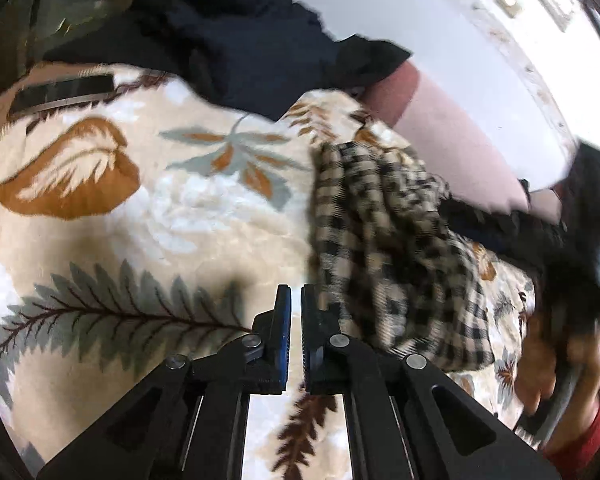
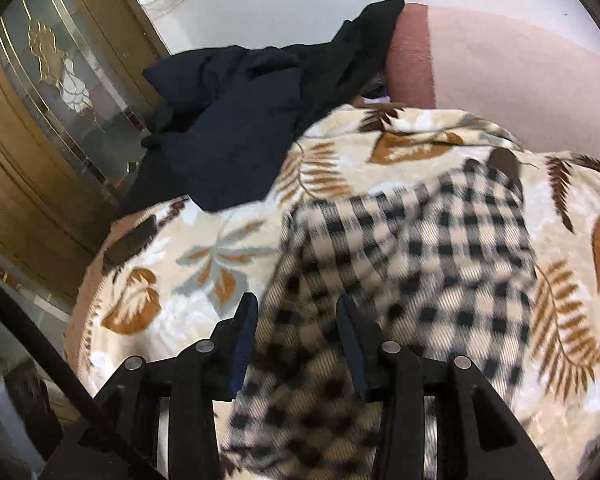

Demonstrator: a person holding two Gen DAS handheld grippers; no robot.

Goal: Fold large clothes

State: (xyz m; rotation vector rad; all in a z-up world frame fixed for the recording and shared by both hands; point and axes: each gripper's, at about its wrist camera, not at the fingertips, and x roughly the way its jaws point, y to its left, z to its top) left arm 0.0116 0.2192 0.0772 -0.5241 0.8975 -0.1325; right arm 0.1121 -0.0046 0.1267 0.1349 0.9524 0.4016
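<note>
A beige-and-black checked garment (image 1: pixel 392 248) lies rumpled on a leaf-patterned blanket (image 1: pixel 140 220). My left gripper (image 1: pixel 296 300) hovers over the blanket just left of the garment's edge. Its jaws are shut with only a thin slit between them and nothing in it. In the right wrist view the checked garment (image 2: pixel 400 260) fills the middle, spread over the blanket (image 2: pixel 572 280). My right gripper (image 2: pixel 298 308) stands open above it. The cloth shows between the fingers, but the pads do not press on it. Both views are blurred.
A heap of dark navy clothes (image 1: pixel 236 40) (image 2: pixel 236 128) lies at the far side of the bed, against a pink cushion (image 2: pixel 500 64). A wooden door with patterned glass (image 2: pixel 48 92) stands to the left. A dark flat object (image 1: pixel 60 94) rests on the blanket. A person's hand (image 1: pixel 556 360) is at the right.
</note>
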